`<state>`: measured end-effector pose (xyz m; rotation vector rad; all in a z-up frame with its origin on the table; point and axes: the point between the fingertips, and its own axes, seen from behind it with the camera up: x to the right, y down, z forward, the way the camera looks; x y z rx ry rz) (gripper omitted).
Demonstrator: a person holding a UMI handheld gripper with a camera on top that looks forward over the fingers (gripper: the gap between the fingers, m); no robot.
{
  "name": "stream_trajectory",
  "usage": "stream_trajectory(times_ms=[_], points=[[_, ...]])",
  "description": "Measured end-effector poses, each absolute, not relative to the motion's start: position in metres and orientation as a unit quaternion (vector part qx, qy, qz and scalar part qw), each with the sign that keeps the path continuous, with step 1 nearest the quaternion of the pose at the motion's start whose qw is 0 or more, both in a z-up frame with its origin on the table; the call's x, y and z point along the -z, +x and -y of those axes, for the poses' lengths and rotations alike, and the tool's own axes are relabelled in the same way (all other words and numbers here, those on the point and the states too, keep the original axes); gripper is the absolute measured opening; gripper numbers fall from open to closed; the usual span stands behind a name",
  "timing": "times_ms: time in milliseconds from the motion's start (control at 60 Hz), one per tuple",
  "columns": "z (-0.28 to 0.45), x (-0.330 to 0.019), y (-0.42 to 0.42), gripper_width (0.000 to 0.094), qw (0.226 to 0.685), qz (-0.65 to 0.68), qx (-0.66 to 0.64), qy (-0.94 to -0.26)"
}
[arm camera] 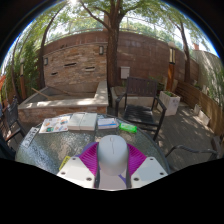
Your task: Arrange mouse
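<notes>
Both tongs (113, 165) pads against white mouse (112, 155) above table (60, 150).

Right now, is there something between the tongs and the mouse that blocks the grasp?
No, nothing visible blocks it. The white mouse already sits between the two fingers of the tongs, with their purple pads at its sides. The papers and the green object lie beyond it on the table.

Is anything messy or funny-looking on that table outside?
Nothing is spilled or broken. The odd bit is a white mouse outdoors, held off the glass table between the gripper fingers, which press on its sides. Beyond it lie papers in a loose, crooked pile, and a small green thing beside them.
</notes>
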<state>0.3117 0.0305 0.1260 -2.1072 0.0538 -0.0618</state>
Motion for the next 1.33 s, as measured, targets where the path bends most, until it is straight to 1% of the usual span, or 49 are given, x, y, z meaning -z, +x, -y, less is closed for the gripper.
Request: stream_trajectory(times_ms=[50, 83, 167, 183, 283, 317, 350, 367, 400, 450, 500, 517, 550, 567, 633, 733, 833, 917, 950, 1033, 1167, 1333], points=[[-0.04, -0.084, 0.305, 0.0351, 0.466, -0.018, 0.018, -0.885], [-0.041, -0.059, 0.301, 0.0371, 0.449, -0.015, 0.014, -0.893], [-0.049, -0.021, 0.297, 0.0416, 0.419, -0.008, 0.01, -0.908], [-0.047, -0.008, 0.295, 0.0436, 0.414, -0.006, 0.008, -0.91], [-0.047, 0.016, 0.291, 0.0523, 0.387, 0.001, 0.0, -0.922], [-0.05, 0.01, 0.289, 0.0577, 0.399, 0.004, 0.0, -0.917], [-0.05, 0.006, 0.287, 0.0689, 0.403, 0.01, -0.002, -0.915], [-0.052, -0.004, 0.29, 0.0751, 0.402, 0.013, -0.002, -0.915], [-0.05, -0.003, 0.287, 0.0863, 0.402, 0.018, 0.002, -0.916], [-0.043, -0.01, 0.288, 0.0822, 0.4, 0.02, 0.009, -0.916], [-0.037, -0.023, 0.287, 0.0839, 0.406, 0.017, 0.013, -0.914], [-0.033, -0.035, 0.288, 0.0845, 0.407, 0.018, 0.013, -0.913], [-0.026, -0.046, 0.287, 0.085, 0.412, 0.016, 0.014, -0.911], [-0.023, -0.059, 0.289, 0.0854, 0.415, 0.015, 0.014, -0.91], [-0.002, -0.08, 0.284, 0.0849, 0.423, 0.011, 0.02, -0.906], [0.038, -0.125, 0.281, 0.0852, 0.439, 0.006, 0.033, -0.898], [0.085, -0.161, 0.272, 0.0862, 0.449, 0.003, 0.044, -0.892], [0.125, -0.181, 0.262, 0.0859, 0.453, 0.003, 0.054, -0.89], [0.139, -0.188, 0.258, 0.0845, 0.457, 0.004, 0.057, -0.888], [0.175, -0.2, 0.248, 0.0848, 0.461, 0.005, 0.063, -0.885], [0.224, -0.204, 0.234, 0.0846, 0.45, 0.006, 0.057, -0.891], [0.246, -0.211, 0.23, 0.0852, 0.455, -0.004, 0.06, -0.889]])
